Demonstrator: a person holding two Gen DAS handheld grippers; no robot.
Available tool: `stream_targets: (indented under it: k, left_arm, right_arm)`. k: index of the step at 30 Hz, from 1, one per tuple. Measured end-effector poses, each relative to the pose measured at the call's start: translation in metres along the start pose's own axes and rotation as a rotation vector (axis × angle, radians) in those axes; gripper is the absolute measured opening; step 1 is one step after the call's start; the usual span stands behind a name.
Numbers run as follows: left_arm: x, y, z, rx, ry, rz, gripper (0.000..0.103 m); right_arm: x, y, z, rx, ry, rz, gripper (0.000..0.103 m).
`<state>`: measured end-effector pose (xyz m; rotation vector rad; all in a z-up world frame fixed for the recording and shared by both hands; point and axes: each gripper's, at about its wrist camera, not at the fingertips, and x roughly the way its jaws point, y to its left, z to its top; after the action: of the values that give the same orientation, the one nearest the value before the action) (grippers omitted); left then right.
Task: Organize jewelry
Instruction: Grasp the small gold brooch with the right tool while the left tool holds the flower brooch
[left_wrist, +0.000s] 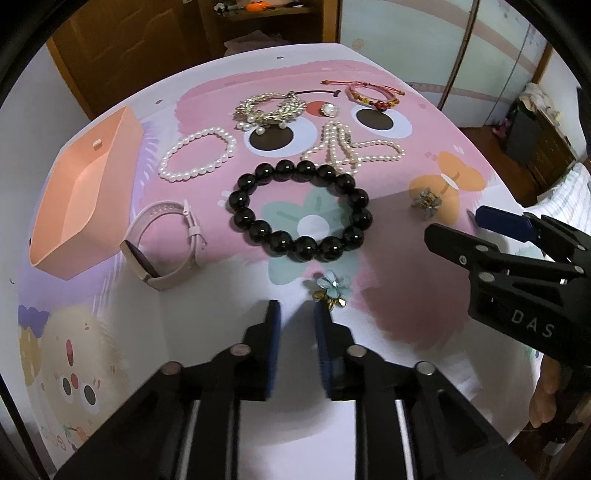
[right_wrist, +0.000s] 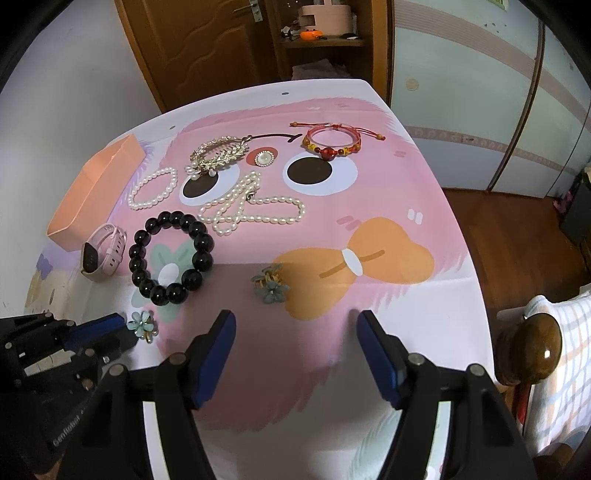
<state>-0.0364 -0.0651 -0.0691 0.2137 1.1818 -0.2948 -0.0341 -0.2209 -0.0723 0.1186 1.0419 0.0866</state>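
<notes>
- On the cartoon-printed tablecloth (right_wrist: 424, 177), jewelry lies spread out; a peach-coloured open box (left_wrist: 77, 199) sits at its left edge, nothing visible inside.
- Left gripper (left_wrist: 297, 314): jaws a narrow gap apart, nothing between the pads. It hangs over bare cloth near the front edge.
- Blue flower earring (left_wrist: 332, 290) lies just beyond the left gripper's right fingertip; whether it touches the pad cannot be told. In the right wrist view the same earring (right_wrist: 142, 325) sits right at the tip of the left gripper.
- Right gripper (right_wrist: 297, 319): jaws well apart, empty, over the pink patch of the cloth.
- Second flower earring (right_wrist: 269, 285), grey-blue with gold, lies ahead of the right gripper, between its fingers' line and the orange bow print; not touched.
- Black bead bracelet (left_wrist: 299, 210) lies flat in mid-table, over a green flower print.
- Pink smartwatch (left_wrist: 166, 247) stands on its strap edge between the box and the black beads.
- White pearl bracelet (left_wrist: 195, 155) lies behind the watch; a tangled pearl necklace (left_wrist: 351, 147) lies behind the black beads, touching them.
- Farther back: gold leaf hair comb with pearls (left_wrist: 269, 109), round pearl brooch (left_wrist: 328, 109), red and yellow cord bracelet (left_wrist: 373, 94).
- A person's hand (left_wrist: 550, 391) shows at the right edge, below the right gripper's body.
</notes>
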Motion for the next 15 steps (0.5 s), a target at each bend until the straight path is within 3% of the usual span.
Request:
stream_targets:
  k: [5, 7, 8, 15]
  left_arm:
    - [0.002, -0.004, 0.002, 0.021, -0.003, 0.0, 0.028]
    - [0.001, -0.006, 0.001, 0.026, -0.002, 0.003, 0.046]
    - [0.001, -0.007, 0.001, 0.029, -0.006, 0.005, 0.048]
    - [0.002, -0.016, 0.003, 0.062, -0.015, 0.018, 0.048]
  right_arm:
    - [0.0, 0.0, 0.0, -0.002, 0.001, -0.001, 0.068]
    - [0.0, 0.0, 0.001, -0.002, 0.002, 0.001, 0.068]
    - [0.0, -0.001, 0.0, -0.002, 0.001, 0.002, 0.068]
    - [-0.003, 0.0, -0.001, -0.011, -0.007, -0.005, 0.068]
